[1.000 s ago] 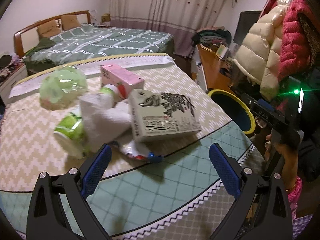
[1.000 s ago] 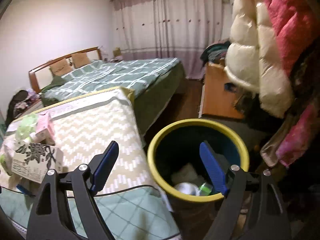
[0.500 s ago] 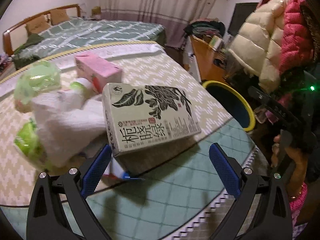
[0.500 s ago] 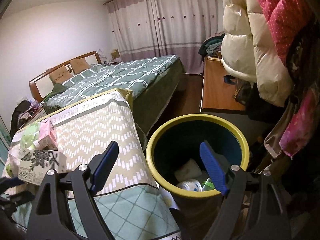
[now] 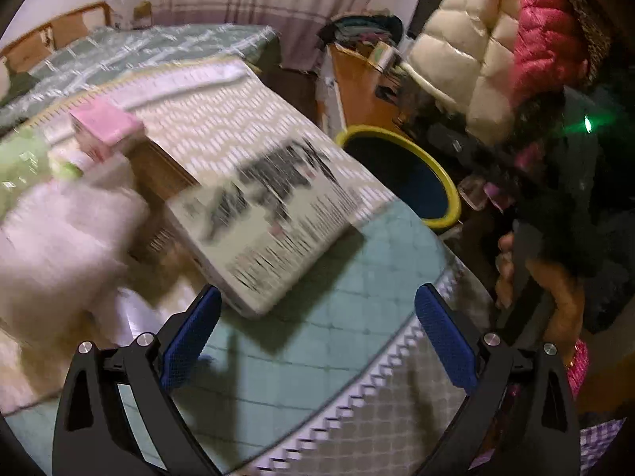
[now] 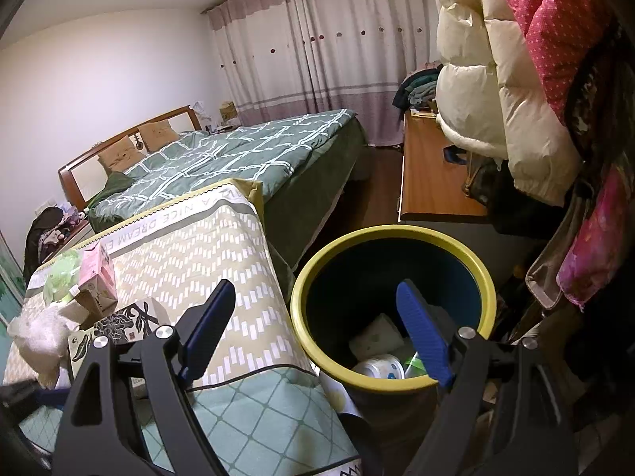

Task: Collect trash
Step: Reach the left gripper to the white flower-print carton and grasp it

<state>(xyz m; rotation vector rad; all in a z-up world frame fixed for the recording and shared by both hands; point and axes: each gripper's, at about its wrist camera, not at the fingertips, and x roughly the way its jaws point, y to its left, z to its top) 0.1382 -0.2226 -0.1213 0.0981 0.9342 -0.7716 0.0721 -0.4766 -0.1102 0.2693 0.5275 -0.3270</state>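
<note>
A cream box with black leaf print lies on the patterned table cover, blurred, its near corner just ahead of my open left gripper. Nothing is between the blue pads. White crumpled tissue, a pink carton and a green plastic bag sit to its left. In the right wrist view the same box, tissue and pink carton show at the left. My right gripper hangs open over the near rim of the yellow-rimmed bin, which holds a few discarded items.
A bed with a green quilt stands behind the table. A wooden cabinet and hanging puffer coats crowd the right. A person's hand holds the other gripper's handle at the right of the left wrist view. The table's near edge curves below my left fingers.
My left gripper has moved forward and down toward the leaf-print box, which now fills more of the view and is blurred. The right gripper has stayed over the bin, rolling slightly.
</note>
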